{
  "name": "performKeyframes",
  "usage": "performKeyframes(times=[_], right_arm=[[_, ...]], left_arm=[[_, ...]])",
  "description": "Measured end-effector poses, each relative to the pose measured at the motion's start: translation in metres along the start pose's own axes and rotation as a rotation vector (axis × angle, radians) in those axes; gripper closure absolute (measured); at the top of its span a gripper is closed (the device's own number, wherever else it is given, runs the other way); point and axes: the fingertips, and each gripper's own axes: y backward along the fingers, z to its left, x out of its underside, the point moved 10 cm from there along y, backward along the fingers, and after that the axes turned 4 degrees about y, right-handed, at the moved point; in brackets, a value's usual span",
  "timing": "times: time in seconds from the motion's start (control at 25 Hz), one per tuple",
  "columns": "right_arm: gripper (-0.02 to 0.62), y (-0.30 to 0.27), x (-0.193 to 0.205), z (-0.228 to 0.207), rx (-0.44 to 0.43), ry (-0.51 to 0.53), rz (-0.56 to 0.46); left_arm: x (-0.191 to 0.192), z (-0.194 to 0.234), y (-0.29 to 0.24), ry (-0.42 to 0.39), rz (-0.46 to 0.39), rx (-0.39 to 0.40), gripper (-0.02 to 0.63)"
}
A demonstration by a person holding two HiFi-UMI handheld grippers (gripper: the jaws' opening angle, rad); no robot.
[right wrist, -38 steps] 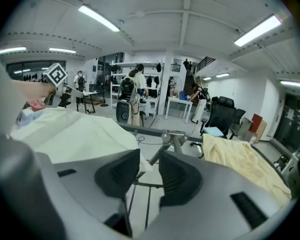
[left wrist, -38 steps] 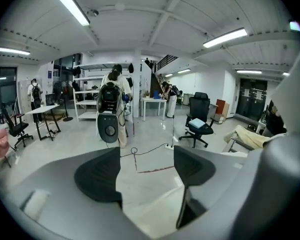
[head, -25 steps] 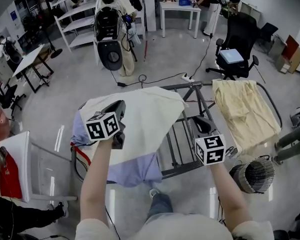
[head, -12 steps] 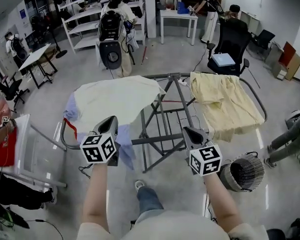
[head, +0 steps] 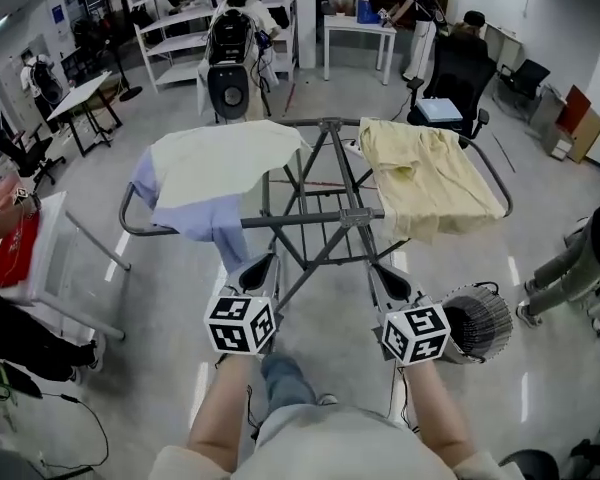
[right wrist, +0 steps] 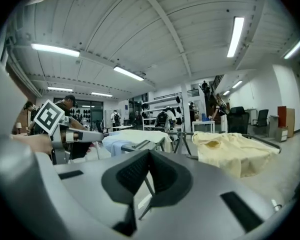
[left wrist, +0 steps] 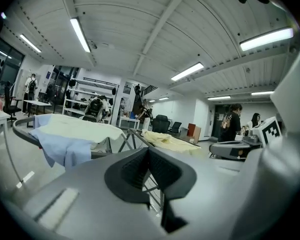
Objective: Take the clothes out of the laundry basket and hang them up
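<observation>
The grey drying rack (head: pixel 325 218) stands in front of me. A cream and pale blue garment (head: pixel 215 168) lies over its left wing, and a yellow garment (head: pixel 425 173) lies over its right wing. The dark mesh laundry basket (head: pixel 477 320) sits on the floor by the rack's near right corner; I cannot see inside it. My left gripper (head: pixel 260 268) and right gripper (head: pixel 390 280) hover side by side just short of the rack's near edge, both shut and empty. In the left gripper view the jaws (left wrist: pixel 149 151) meet with nothing between them, and the right gripper (right wrist: pixel 149 154) looks the same.
A white table (head: pixel 40 258) stands at the left with a person in red beside it. Behind the rack are a black office chair (head: pixel 460 68), white shelves (head: pixel 190 28) and several people. A person's leg (head: pixel 565 268) is at the right.
Both grippers have drawn back from the rack toward my body. The left one has left the cream garment, which now lies spread on the left wing. The whole rack has come into view.
</observation>
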Motion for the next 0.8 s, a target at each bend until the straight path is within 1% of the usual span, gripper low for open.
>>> performKeyframes(times=[0.12,0.28,0.36,0.6,0.68,0.8], right_arm=[[0.594,0.031,0.007,0.004,0.004,-0.009,-0.014],[0.594,0.062,0.011,0.010,0.010,0.017,-0.016],[0.594,0.074,0.017,0.014,0.011,0.041,-0.016],[0.594,0.097,0.034,0.028,0.023,0.108,-0.013],[0.594,0.099,0.036,0.030,0.030,0.103,-0.012],[0.594,0.100,0.035,0.031,0.041,0.061,-0.022]], left_arm=[[0.022,-0.036,0.018,-0.004,0.021,0.029,0.594],[0.040,-0.071,0.036,-0.060,0.055,0.056,0.594],[0.050,-0.083,0.043,-0.074,0.064,0.067,0.594],[0.069,-0.095,0.058,-0.064,0.065,0.102,0.594],[0.069,-0.095,0.060,-0.063,0.061,0.111,0.594],[0.069,-0.094,0.060,-0.060,0.062,0.121,0.594]])
